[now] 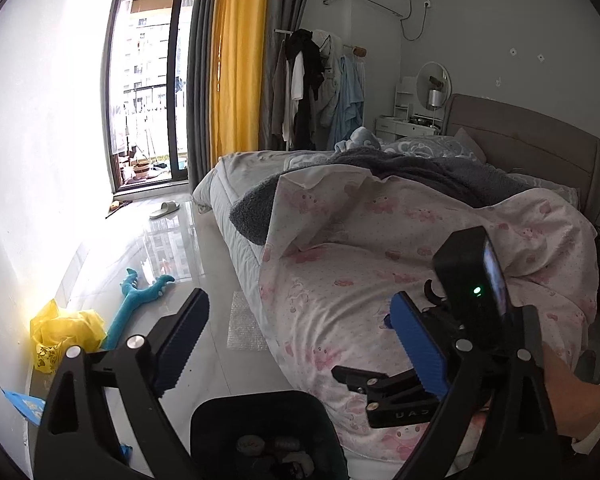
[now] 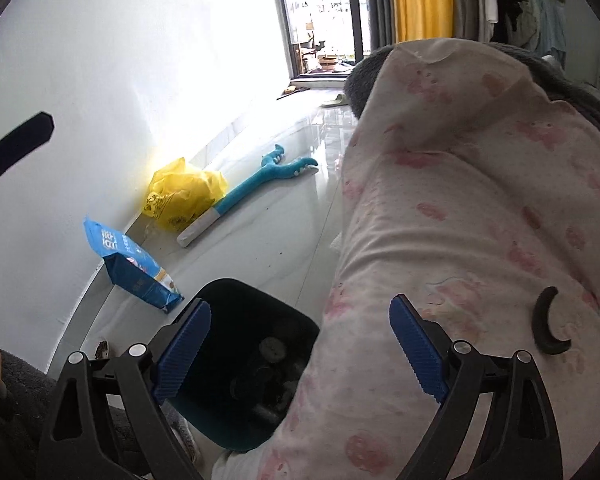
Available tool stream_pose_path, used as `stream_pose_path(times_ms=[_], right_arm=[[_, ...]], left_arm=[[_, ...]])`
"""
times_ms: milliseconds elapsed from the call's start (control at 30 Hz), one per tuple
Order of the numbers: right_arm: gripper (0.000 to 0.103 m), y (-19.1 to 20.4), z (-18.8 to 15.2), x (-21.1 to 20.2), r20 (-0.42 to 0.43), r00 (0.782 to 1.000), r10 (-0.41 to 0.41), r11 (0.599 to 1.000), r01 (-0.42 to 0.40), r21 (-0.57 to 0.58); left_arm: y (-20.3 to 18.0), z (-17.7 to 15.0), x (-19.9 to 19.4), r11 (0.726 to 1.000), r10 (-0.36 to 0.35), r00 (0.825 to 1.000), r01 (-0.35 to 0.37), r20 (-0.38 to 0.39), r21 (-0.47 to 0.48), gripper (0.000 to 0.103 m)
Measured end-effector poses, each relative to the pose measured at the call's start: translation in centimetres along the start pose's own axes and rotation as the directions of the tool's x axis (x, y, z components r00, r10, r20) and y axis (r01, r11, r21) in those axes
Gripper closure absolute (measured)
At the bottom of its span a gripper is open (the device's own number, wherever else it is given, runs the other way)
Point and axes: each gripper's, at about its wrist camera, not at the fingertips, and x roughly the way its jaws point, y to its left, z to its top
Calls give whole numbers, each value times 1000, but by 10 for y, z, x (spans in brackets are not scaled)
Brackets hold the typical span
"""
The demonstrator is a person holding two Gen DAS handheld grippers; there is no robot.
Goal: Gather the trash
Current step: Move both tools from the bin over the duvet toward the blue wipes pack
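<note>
A dark bin (image 2: 236, 320) with trash in it stands on the floor beside the bed; it also shows in the left wrist view (image 1: 260, 412). My right gripper (image 2: 300, 344) is open and empty above the bin's edge and the pink quilt (image 2: 460, 200). A dark curved piece (image 2: 546, 324) lies on the quilt to its right. My left gripper (image 1: 300, 332) is open and empty above the bin. The right gripper's body (image 1: 460, 304) is in front of it. A yellow plastic bag (image 2: 184, 194) and a blue packet (image 2: 132, 264) lie by the wall.
A blue plush toy (image 2: 260, 184) lies on the glossy floor. A sheet of bubble wrap (image 1: 242, 320) lies by the bed. The bed with the pink quilt (image 1: 380, 260) fills the right. A slipper (image 1: 164, 210) lies near the balcony door. White wall at left.
</note>
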Motion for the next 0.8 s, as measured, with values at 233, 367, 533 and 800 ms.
stream_pose_path(times_ms=[233,367,533,800], right_arm=[[9,-56,5,-26,50,996,-76,992,70,109],[6,-85,4,-39,80,985,-153,976,138,169],[4,-122,0,-51,84,956,-283,932,253,259],[3,-159,-2,-64,74,921,-383,875,336,350]], left_arm=[[-4,7,30,998,-40,999,40,-2,-51,6],[-17,11,43,998,-69,998,69,12,-9,4],[-31,10,67,994,-106,994,106,-14,28,4],[-58,7,105,976,-193,979,198,-62,93,4]])
